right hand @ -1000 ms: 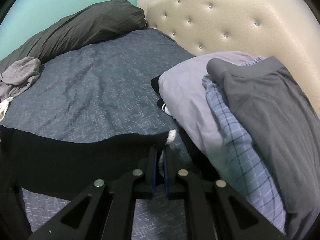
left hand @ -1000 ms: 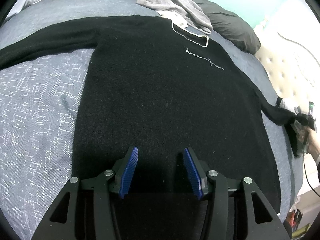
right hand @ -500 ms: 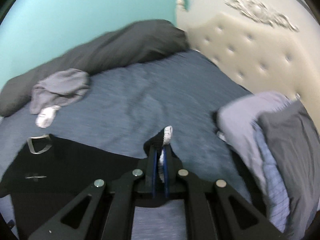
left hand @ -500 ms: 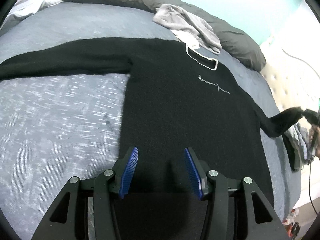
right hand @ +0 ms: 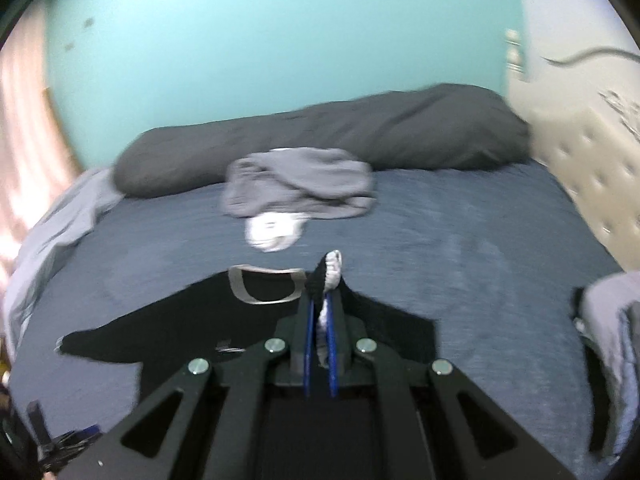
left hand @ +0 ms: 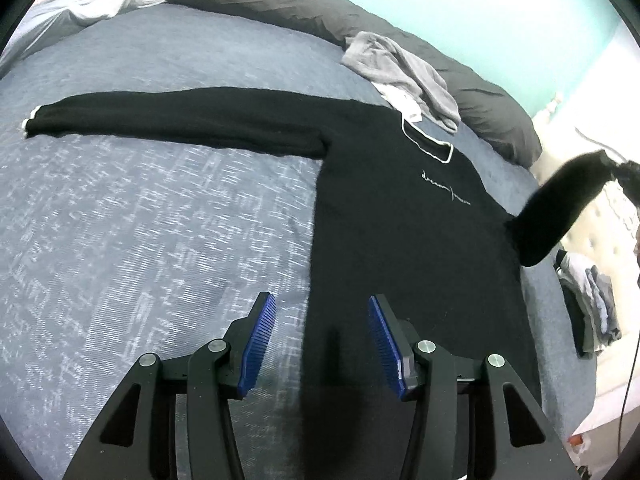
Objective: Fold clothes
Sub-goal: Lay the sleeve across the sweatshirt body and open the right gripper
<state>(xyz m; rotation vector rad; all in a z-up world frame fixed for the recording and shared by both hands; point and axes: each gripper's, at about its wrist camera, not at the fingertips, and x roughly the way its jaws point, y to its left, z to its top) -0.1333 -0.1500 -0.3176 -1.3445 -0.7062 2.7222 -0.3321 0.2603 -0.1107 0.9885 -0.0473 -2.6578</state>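
A black sweater [left hand: 400, 240] with a white-trimmed neck and small white script lies flat on the blue-grey bed [left hand: 140, 208]. Its one sleeve [left hand: 180, 124] stretches out to the left. My left gripper [left hand: 320, 340] is open, hovering over the sweater's lower left edge with nothing between its blue pads. The other sleeve [left hand: 560, 208] is lifted off the bed at the right. My right gripper [right hand: 319, 320] is shut on that sleeve's white-edged cuff [right hand: 328, 276], held above the sweater's body [right hand: 192, 328].
A crumpled grey garment [left hand: 404, 72] lies just beyond the collar, and a long dark pillow [left hand: 320, 12] runs along the teal wall. A stack of folded clothes [left hand: 592, 312] sits at the right by the tufted cream headboard [right hand: 584, 152]. A pale sheet [right hand: 52, 232] bunches at the left.
My right gripper has lifted the cuff off the bed and swung it left over the sweater. My left gripper has shifted left, from over the sweater's body to its left edge.
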